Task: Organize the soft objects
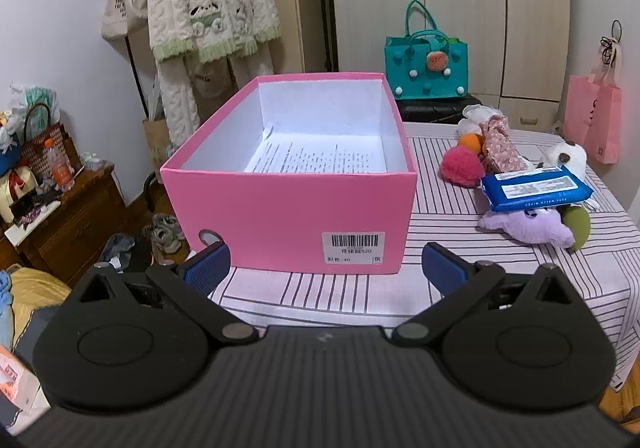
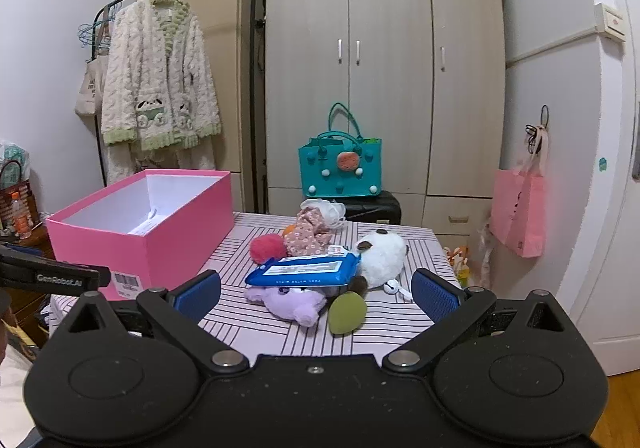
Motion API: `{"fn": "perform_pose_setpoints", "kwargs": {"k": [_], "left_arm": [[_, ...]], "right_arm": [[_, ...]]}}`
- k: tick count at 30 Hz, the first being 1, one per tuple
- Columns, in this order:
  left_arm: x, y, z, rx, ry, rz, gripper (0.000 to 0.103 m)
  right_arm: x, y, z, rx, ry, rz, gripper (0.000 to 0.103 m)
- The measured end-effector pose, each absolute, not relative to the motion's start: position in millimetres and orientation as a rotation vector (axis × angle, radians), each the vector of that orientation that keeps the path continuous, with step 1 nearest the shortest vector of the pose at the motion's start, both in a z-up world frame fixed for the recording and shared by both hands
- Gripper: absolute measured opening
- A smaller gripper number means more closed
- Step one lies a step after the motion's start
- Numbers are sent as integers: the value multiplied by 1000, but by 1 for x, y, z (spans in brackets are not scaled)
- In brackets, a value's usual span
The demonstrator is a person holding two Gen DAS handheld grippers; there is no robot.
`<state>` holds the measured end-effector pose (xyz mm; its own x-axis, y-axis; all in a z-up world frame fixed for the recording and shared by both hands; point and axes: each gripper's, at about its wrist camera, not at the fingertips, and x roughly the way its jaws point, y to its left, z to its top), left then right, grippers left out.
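Note:
A pink box [image 1: 288,215] stands open on the striped table [image 1: 440,203], with only printed paper inside. My left gripper [image 1: 324,268] is open and empty just in front of its near wall. A pile of soft things lies to the right: a blue wipes pack [image 2: 304,268] on a purple plush [image 2: 292,302], a white panda plush [image 2: 382,254], a red pompom [image 2: 266,246], a floral cloth [image 2: 308,232] and a green pad [image 2: 346,314]. My right gripper [image 2: 316,290] is open and empty, just short of the purple plush. The box also shows in the right wrist view [image 2: 160,244].
A teal bag [image 2: 340,169] sits on a black case behind the table. A wardrobe [image 2: 384,47] stands at the back, a clothes rack with a fluffy robe [image 2: 156,75] at the left. A pink bag [image 2: 518,211] hangs at the right. A cluttered wooden cabinet [image 1: 68,215] stands left.

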<state>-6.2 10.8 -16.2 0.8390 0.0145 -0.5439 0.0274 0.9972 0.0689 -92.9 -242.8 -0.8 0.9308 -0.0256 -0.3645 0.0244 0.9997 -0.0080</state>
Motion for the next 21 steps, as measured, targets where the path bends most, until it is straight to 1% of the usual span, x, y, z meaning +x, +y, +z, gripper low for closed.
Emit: {"fn": "perform_pose_setpoints", "kwargs": {"k": [21], "left_arm": [[-16, 4, -29, 130, 525, -47, 103]], "right_arm": [[-101, -251, -21, 22, 356, 11, 103]]}}
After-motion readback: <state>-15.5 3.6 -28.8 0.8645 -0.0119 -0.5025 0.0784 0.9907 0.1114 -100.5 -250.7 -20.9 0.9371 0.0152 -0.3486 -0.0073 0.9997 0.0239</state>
